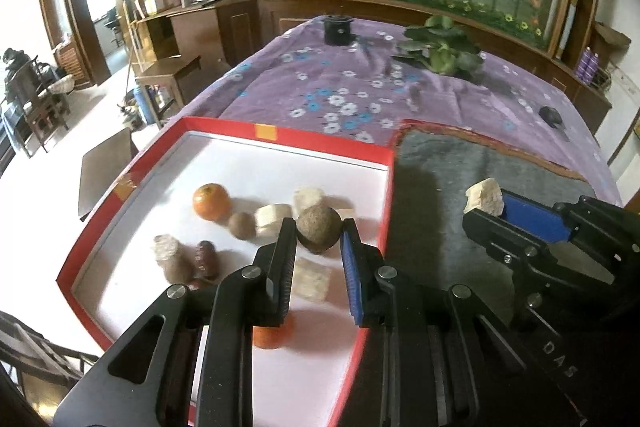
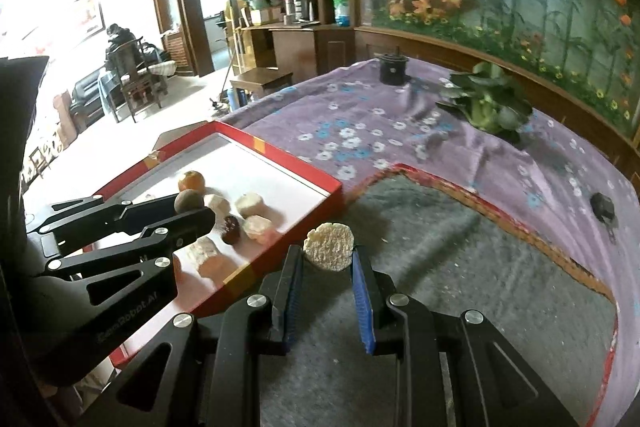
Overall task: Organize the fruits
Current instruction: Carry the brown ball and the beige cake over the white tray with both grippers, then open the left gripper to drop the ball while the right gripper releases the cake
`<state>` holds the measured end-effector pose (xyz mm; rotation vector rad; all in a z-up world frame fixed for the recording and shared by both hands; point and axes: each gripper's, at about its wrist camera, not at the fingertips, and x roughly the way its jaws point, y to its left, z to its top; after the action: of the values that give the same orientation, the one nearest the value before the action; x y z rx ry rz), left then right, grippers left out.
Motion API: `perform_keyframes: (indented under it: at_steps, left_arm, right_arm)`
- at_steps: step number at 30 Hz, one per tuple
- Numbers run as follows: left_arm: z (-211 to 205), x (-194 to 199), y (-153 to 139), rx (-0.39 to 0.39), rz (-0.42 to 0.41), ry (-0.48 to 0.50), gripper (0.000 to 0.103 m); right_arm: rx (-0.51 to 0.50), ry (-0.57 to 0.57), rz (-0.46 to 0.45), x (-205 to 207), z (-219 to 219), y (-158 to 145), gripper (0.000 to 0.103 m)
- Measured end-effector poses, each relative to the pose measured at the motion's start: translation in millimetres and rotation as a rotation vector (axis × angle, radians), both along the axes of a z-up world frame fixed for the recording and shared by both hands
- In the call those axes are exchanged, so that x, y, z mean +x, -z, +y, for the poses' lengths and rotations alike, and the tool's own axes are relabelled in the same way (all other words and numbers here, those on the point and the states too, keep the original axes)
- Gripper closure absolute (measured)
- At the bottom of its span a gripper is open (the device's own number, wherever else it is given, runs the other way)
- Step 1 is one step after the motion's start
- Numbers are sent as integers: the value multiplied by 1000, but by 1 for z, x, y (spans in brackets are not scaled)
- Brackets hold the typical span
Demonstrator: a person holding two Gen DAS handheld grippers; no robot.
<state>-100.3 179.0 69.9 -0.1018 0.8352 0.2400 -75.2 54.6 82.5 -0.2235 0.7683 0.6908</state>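
Black left gripper (image 1: 319, 233) pinches a round brown fruit (image 1: 319, 228) between its nearly closed jaws, above the red tray (image 1: 224, 129). Right of the tray, over the grey mat (image 2: 460, 247), the right gripper (image 2: 329, 257) clamps a pale, rough fruit chunk (image 2: 329, 246), jaws narrowed onto it. Inside the tray lie an orange (image 1: 211, 201), a small brown fruit (image 1: 242, 225), a dark red fruit (image 1: 207, 258) and several pale chunks (image 1: 273, 219).

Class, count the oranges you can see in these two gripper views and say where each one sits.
2. One orange lies toward the far left of the red tray; a second orange shows near the tray's front, partly behind the left gripper. Others may be hidden.
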Motion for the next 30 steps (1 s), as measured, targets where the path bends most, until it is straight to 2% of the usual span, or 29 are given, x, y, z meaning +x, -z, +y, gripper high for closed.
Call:
perform_keyframes:
  at_steps: [14, 30]
  left_arm:
    - [63, -24, 13, -27, 26, -128, 81]
    - [76, -23, 28, -42, 53, -154, 81]
  right_arm:
    - [-36, -126, 6, -2, 62, 7, 80]
    - [-55, -212, 100, 13, 115, 37, 80]
